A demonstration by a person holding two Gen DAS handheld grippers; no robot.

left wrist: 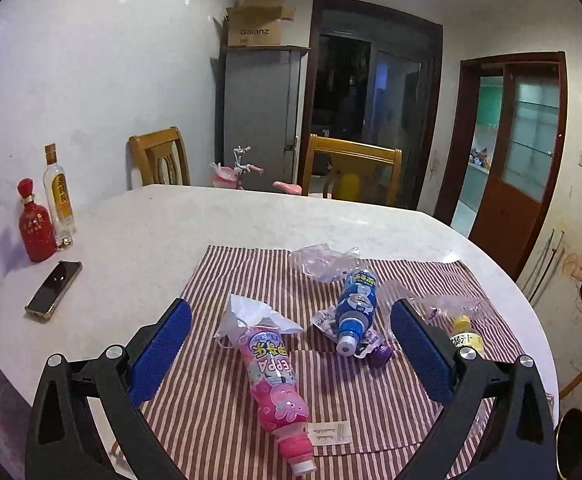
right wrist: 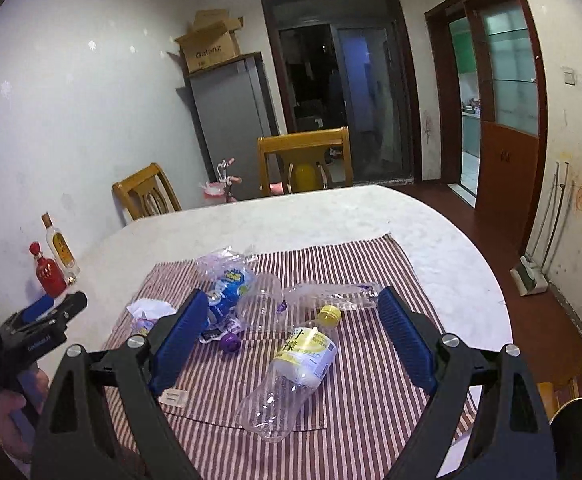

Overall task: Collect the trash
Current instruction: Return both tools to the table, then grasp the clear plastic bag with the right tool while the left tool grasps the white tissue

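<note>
Trash lies on a striped cloth (left wrist: 371, 400) on the table. A pink bottle (left wrist: 277, 388) lies between the open fingers of my left gripper (left wrist: 291, 320), with crumpled white paper (left wrist: 247, 314) at its far end. A blue bottle (left wrist: 355, 308) and clear plastic wrap (left wrist: 323, 262) lie beyond. My right gripper (right wrist: 293, 308) is open above a clear bottle with a yellow label and cap (right wrist: 295, 368). The blue bottle (right wrist: 227, 292), a clear cup (right wrist: 261, 304), a purple cap (right wrist: 229, 342) and plastic wrap (right wrist: 331, 294) lie ahead of it.
A red bottle (left wrist: 35, 226), a tall glass bottle (left wrist: 59, 198) and a phone (left wrist: 54, 289) sit at the table's left (left wrist: 151, 232). Wooden chairs (left wrist: 351, 170) stand at the far side. The left gripper and hand show in the right view (right wrist: 23, 340).
</note>
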